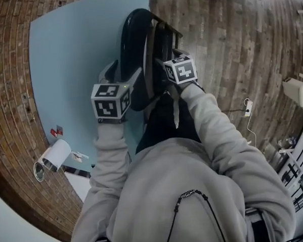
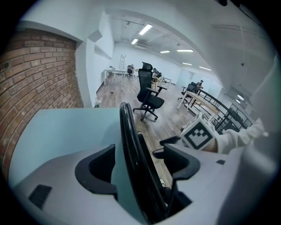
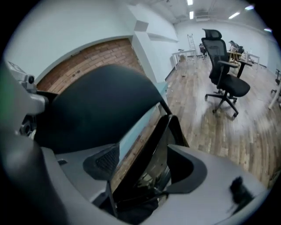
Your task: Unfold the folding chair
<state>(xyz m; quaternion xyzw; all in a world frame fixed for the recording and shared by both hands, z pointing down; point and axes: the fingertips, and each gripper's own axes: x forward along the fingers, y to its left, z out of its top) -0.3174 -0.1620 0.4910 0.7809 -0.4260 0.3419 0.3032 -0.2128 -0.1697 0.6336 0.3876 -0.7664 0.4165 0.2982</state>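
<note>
Black and folded nearly flat, the chair stands in front of the person, between a light-blue panel on one side and the wooden floor on the other. Its rounded back and its seat lie close together, with only a narrow gap between them. A brick wall runs behind the panel.

The left gripper reaches in at the panel side of the chair. In the left gripper view its jaws stand wide, one on each side of the thin curved rim of the chair. The rim runs close by the right-hand jaw, while a strip of light blue shows between it and the other jaw, so the left gripper straddles the rim and does not pinch it.

The right gripper is set on the floor side of the chair, near the left one, with the two marker cubes almost level. In the right gripper view the jaws of this gripper are just as wide. A black slab of the chair slants up between them, close to the right-hand jaw, and a sliver of brick and blue shows beside the other. The broad dark back rises to the left of that slab.

Grey sleeves lead from both grippers back to the person. A black office chair stands well away on the floor.
</note>
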